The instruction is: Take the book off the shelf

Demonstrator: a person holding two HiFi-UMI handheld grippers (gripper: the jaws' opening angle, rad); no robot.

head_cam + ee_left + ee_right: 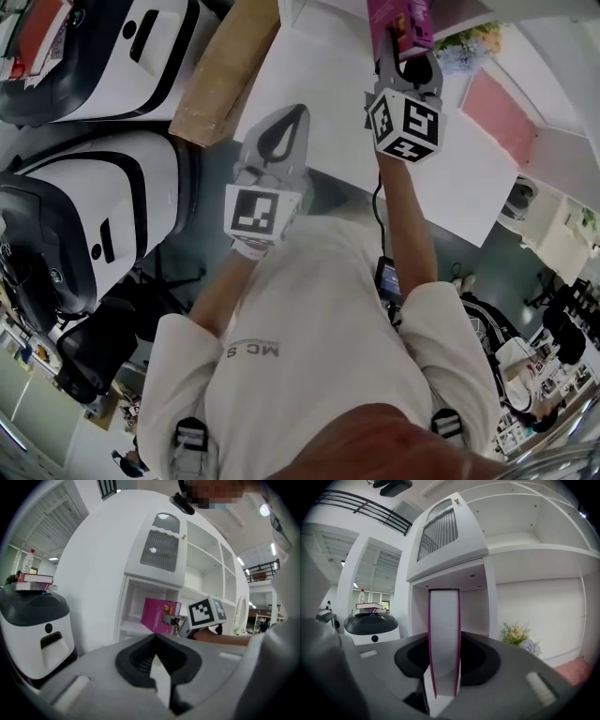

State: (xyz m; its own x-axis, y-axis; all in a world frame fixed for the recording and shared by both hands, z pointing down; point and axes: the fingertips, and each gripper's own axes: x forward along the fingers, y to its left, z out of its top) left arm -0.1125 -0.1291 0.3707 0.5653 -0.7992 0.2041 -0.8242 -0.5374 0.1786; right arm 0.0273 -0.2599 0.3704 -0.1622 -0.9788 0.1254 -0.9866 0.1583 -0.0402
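Observation:
A magenta book (444,639) stands upright between the jaws of my right gripper (444,670), its white page edge facing the camera. The jaws press on both covers. From the left gripper view the book (157,616) is at the front of the lower compartment of the white shelf (136,632), with the right gripper (171,619) clamped on its near edge. In the head view the book (398,23) shows at the top, above the right gripper (408,58). My left gripper (286,127) hangs lower and to the left, away from the shelf, its jaws together with nothing between them.
White-and-black machines (94,216) stand at the left, one with a stack of books (33,581) on top. A bunch of flowers (518,634) sits in the shelf compartment to the right. A cardboard board (220,75) leans near the shelf. People and desks show at the lower right.

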